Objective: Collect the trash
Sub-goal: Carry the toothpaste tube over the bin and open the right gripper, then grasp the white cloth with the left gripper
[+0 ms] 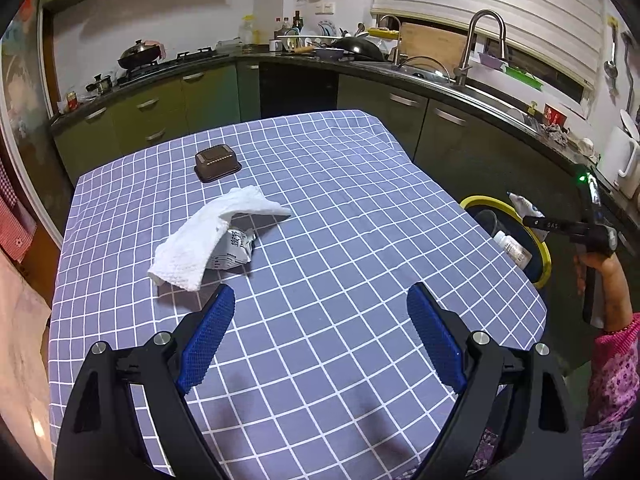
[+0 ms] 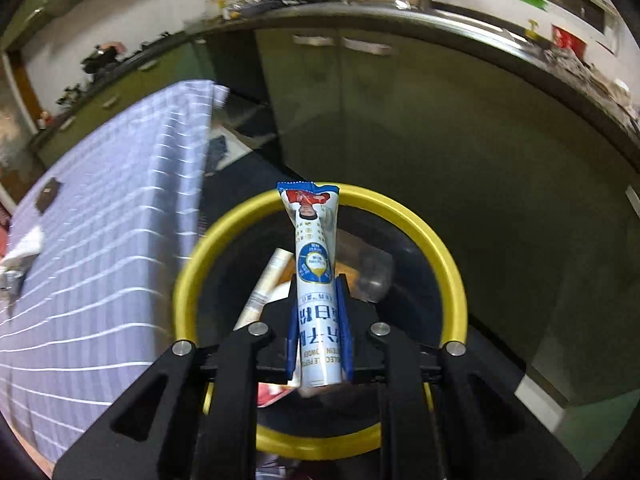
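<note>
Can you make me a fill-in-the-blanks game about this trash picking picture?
1. The right gripper holds a stick packet over the ____ rimmed bin.
2. The left gripper is ____.
3. The white towel lies on the checked ____.
4. Past the towel sits a small ____ box.

Answers: yellow; open; tablecloth; brown

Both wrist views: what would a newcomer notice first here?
In the right wrist view, a long white-and-blue stick sachet held in the right gripper over the yellow-rimmed trash bin. In the left wrist view, the open left gripper hovers over the checked tablecloth, near a white paper towel draped on a crumpled wrapper.
</note>
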A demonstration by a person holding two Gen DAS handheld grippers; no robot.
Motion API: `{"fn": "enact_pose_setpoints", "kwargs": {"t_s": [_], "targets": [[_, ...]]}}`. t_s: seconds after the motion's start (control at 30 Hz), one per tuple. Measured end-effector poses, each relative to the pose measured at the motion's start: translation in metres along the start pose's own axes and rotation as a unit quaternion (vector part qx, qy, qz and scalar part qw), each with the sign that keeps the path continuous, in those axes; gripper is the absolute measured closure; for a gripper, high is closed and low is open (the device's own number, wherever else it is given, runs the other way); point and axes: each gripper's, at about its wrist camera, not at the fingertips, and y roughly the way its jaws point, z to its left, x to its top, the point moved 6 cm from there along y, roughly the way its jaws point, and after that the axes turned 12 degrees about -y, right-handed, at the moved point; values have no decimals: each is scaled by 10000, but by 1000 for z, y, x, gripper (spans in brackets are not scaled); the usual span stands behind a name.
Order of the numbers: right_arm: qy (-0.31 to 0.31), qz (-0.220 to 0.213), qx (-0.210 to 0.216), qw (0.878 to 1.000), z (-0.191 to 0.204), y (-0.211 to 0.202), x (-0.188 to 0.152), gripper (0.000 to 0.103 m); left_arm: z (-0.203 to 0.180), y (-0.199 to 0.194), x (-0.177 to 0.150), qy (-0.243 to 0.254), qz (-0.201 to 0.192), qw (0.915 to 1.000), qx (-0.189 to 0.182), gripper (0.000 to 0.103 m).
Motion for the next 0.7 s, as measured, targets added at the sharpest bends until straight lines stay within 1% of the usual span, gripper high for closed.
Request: {"fn": "enact_pose_setpoints", "kwargs": {"t_s": [0.03,0.07,0.13,0.17,0.23,0.33,0.5,0.6,0.7], "targets": [[21,41,-140,9999,-5,5,-2,85,0,0,0,10,3,10000,3,16],[42,79,-210,9997,-8,8,-4,82,0,0,0,17,7,10000,9,16],[148,53,-311,9994,-14,10,-6,54,1,1,0,11,17,10000,14,16],[136,5,-377,9992,-15,9,-6,51,2,1,1,1,24,10000,18,16],[73,-118,-447,9989,-9,-1,-4,51,4,2,1,-23,41,10000,24,16],[6,-361,-352,9987,2,-17,2,50,8,7,3,-73,111,9999,15,16],[-269,-828,25,9962,37,-48,14,45,21,14,10,-39,95,9998,180,16],[-427,-952,224,9943,58,-60,18,45,32,24,18,12,166,9995,265,16],[-569,-991,382,9927,76,-64,20,45,43,40,30,135,245,9989,377,16]]}}
